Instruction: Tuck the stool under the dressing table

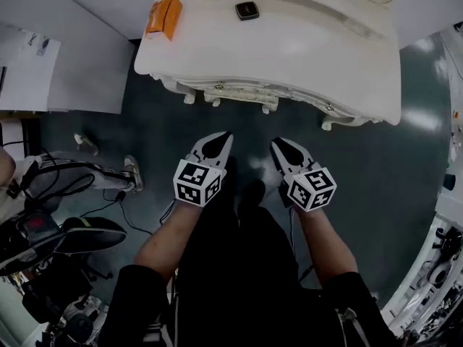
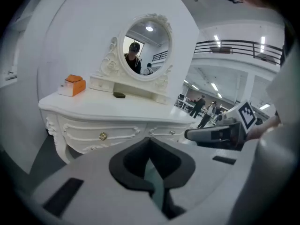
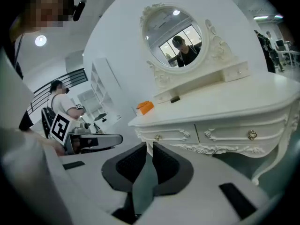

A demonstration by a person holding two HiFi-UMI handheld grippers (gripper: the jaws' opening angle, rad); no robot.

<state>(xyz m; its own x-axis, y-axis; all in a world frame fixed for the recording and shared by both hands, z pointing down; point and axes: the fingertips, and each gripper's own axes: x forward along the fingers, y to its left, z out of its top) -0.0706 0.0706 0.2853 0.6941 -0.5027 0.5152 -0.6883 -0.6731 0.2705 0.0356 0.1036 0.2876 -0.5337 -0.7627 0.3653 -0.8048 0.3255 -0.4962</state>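
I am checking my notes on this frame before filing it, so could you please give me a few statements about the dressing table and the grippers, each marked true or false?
1. An orange box sits on the dressing table. True.
2. The left gripper holds the orange box. False: its jaws are together on nothing.
3. An oval mirror stands on the dressing table. True.
4. The small dark object lies on the floor. False: it lies on the table top.
5. The right gripper rests on the table top. False: it is held over the floor, short of the table.
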